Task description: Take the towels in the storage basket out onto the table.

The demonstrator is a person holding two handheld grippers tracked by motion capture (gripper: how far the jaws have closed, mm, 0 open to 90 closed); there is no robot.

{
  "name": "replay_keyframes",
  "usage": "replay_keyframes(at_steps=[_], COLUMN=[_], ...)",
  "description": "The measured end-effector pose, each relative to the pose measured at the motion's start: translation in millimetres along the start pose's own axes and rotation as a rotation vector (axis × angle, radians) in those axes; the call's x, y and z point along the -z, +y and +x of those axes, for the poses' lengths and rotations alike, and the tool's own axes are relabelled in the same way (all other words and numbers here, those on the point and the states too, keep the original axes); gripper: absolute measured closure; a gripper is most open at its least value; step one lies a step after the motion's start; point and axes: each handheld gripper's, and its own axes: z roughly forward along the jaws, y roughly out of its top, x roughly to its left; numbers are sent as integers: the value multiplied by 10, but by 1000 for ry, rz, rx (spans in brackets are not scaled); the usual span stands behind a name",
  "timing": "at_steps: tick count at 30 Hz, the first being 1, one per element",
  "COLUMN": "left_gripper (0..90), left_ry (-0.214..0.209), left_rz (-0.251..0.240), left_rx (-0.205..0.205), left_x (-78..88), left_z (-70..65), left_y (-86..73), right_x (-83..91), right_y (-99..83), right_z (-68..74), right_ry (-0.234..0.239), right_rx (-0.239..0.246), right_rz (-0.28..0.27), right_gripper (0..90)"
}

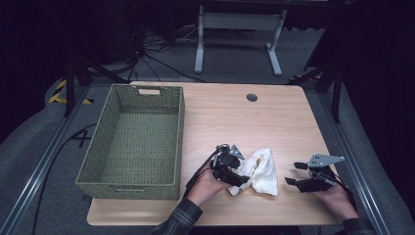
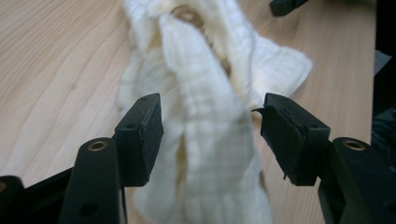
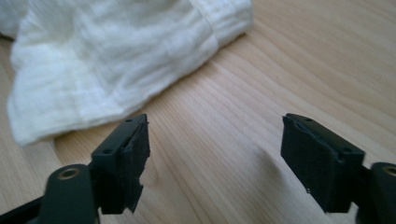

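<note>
Left hand-held gripper (image 1: 238, 178): held in the person's left hand (image 1: 208, 183) at the near middle of the counter, black, its jaws spread with a gap either side of the cloth; a raised fold of the cloth stands between the pads without being pinched.
Right hand-held gripper (image 1: 292, 173): held in the person's right hand (image 1: 335, 198) near the counter's right front corner, jaws apart, bare wood between them, just beside the cloth's right edge but not touching it.
Crumpled cream-white muslin cloth (image 1: 259, 171): lying bunched on the counter between the two hand-held grippers, close to the front edge; in the left gripper view (image 2: 205, 93) its fold rises between the jaws, in the right gripper view (image 3: 107, 56) its hemmed edge lies flat on the wood beyond the left jaw.
Light wooden counter (image 1: 235, 117): rounded corners, a small dark round cable hole (image 1: 252, 97) near the far edge.
Olive-green woven rectangular basket (image 1: 178, 122): standing on the left part of the counter, well apart from the cloth, with cut-out handles in its short ends.
Sleeve (image 1: 178, 220): dark plaid, on the left forearm at the front edge.
</note>
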Motion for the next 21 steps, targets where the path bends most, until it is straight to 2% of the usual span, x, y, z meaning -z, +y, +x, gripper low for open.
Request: replay_keyframes(at_steps=[2, 7, 9, 11, 13, 15, 17, 18, 21], left_gripper=[407, 407, 409, 413, 427, 460, 547, 578, 704], left_ry=[10, 14, 15, 23, 21, 27, 34, 39, 37], left_rz=[-5, -2, 3, 13, 17, 29, 63, 80, 74], left_rx=[18, 30, 25, 1, 5, -7, -28, -18, -13], left_x=[42, 81, 69, 23, -7, -54, -98, -105, -126], left_z=[-10, -80, -113, -166, -192, -211, -208, -212, -209], left_y=[-78, -229, -266, -283, -291, -290, -288, -290, -287], right_x=[7, 7, -9, -52, -73, -112, -182, -204, -257], right_y=[36, 100, 138, 180, 196, 237, 295, 305, 334], right_z=[1, 66, 118, 186, 209, 262, 320, 333, 377], right_ry=[31, 72, 94, 119, 128, 144, 165, 165, 164], right_rx=[-21, -13, -2, 4, 4, 19, 42, 51, 71], right_rz=[-7, -39, -49, -52, -49, -53, -49, -45, -33], right_gripper=[332, 404, 428, 441, 453, 487, 531, 539, 614])
